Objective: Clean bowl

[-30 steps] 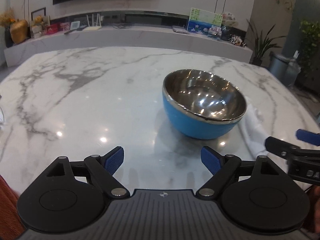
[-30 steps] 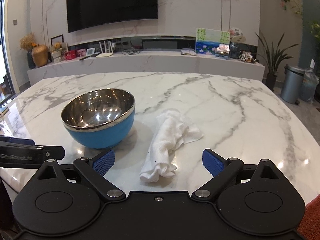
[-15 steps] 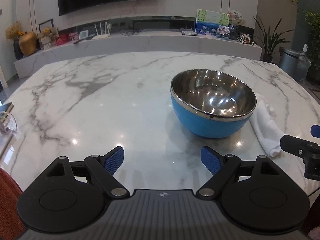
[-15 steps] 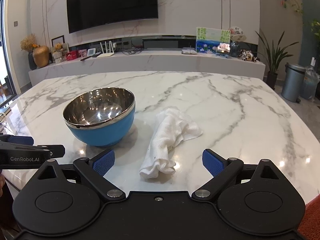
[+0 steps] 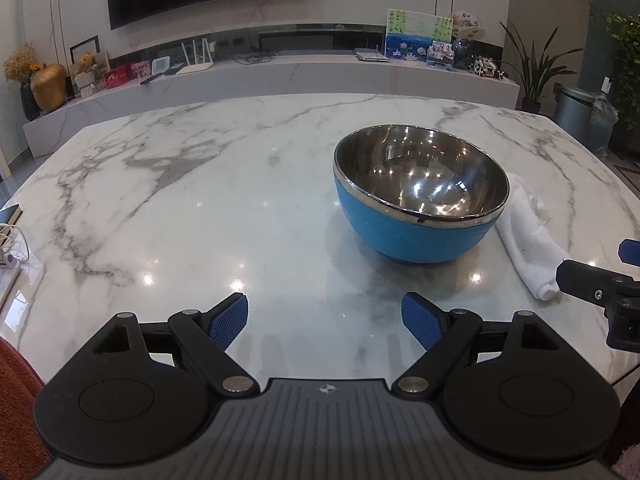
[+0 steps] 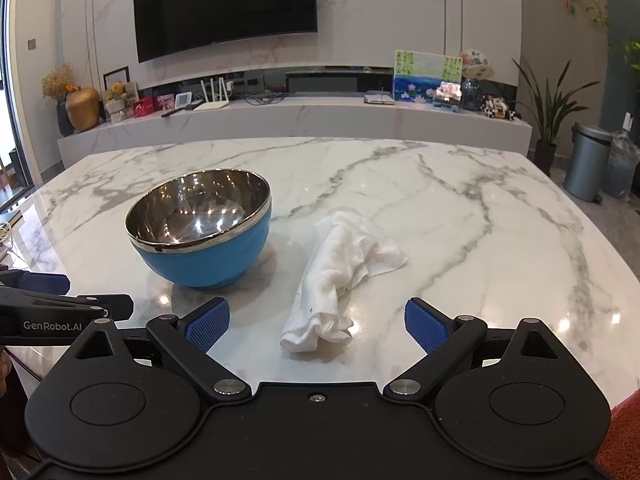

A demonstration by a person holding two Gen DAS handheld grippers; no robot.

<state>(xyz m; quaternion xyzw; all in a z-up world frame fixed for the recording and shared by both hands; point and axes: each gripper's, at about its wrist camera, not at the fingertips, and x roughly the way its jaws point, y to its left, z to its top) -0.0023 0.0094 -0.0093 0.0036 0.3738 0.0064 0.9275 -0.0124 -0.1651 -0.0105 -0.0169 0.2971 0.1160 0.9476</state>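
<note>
Now both grippers, left gripper [image 5: 324, 322] and right gripper [image 6: 317, 320], are wide open and hold nothing. The bowl [image 6: 200, 228] sits on the table [image 6: 460, 208], with the white cloth [image 6: 340, 272] just beside it. Best to pinch the cloth's thick middle first.

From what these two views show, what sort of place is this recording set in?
Most likely a home living room: a wall-mounted television above a long marble media shelf with a router, picture frames and ornaments, and potted plants beside it. The bowl sits on a marble table.
</note>
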